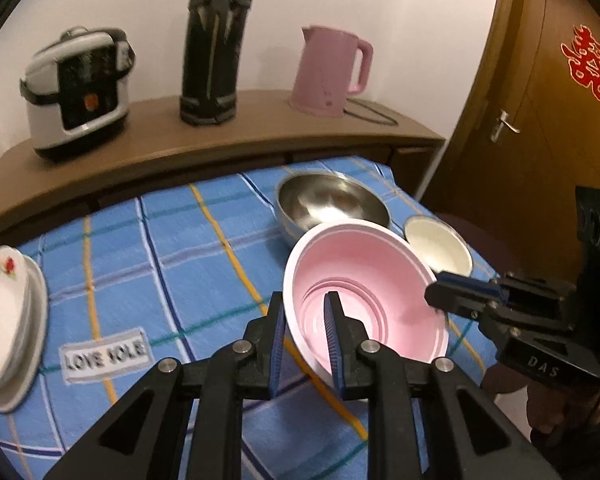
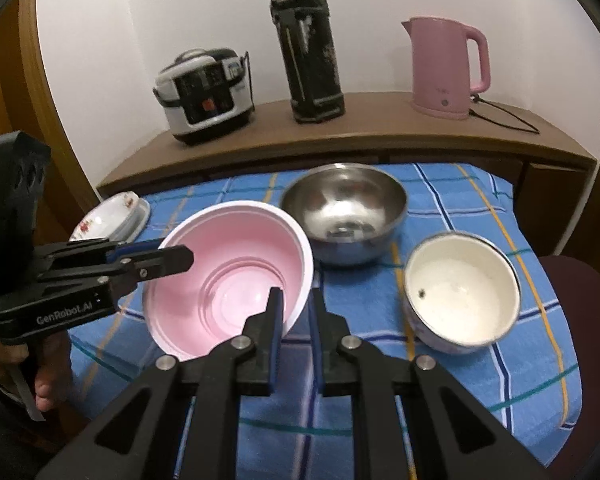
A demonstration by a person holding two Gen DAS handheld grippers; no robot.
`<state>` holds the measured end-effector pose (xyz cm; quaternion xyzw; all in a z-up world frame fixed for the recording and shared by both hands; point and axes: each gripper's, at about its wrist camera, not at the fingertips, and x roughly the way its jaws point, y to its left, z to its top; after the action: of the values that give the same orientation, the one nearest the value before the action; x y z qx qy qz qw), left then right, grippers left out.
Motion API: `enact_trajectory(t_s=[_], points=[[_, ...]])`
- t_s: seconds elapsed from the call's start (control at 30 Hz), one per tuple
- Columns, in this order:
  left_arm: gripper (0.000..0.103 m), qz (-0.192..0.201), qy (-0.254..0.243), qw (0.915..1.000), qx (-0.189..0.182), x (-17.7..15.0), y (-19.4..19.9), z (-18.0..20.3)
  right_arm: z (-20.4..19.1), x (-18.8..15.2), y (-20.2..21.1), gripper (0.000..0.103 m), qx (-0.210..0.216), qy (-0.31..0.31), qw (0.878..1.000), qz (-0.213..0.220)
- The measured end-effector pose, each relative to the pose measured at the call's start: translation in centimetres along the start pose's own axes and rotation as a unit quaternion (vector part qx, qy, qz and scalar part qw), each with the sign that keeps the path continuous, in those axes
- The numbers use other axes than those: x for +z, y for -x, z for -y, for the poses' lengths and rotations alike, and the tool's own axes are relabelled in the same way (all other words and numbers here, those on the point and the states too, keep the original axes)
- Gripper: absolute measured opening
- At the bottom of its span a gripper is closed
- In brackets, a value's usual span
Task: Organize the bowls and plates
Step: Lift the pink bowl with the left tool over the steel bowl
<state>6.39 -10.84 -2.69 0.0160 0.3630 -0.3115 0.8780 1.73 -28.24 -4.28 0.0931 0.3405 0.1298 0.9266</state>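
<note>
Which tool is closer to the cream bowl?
Right. The right tool grips the pink bowl on the rim facing the cream bowl; the left tool grips the opposite rim, farther away.

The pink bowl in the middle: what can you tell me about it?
The pink bowl looks like plastic, pale pink inside with stepped rings at the bottom and a white rim. It is empty and tilted, lifted off the blue checked cloth. Both grippers are shut on its rim: the left gripper pinches one side, the right gripper the other. The steel bowl sits just behind it.
</note>
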Motion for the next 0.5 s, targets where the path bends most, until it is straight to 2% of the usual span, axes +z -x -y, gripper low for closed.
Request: enact_trajectory(t_s=[0.13, 0.5], points=[[0.021, 0.020, 0.013, 0.9997, 0.003, 1.7, 1.4, -1.1, -1.1, 1.8, 0.7, 0.013, 0.013, -0.001, 1.000, 0.023], [0.021, 0.058, 0.031, 0.9978, -0.001, 8.1, 3.7, -3.4, -3.3, 8.6, 3.2, 0.013, 0.008, 0.006, 0.995, 0.099]])
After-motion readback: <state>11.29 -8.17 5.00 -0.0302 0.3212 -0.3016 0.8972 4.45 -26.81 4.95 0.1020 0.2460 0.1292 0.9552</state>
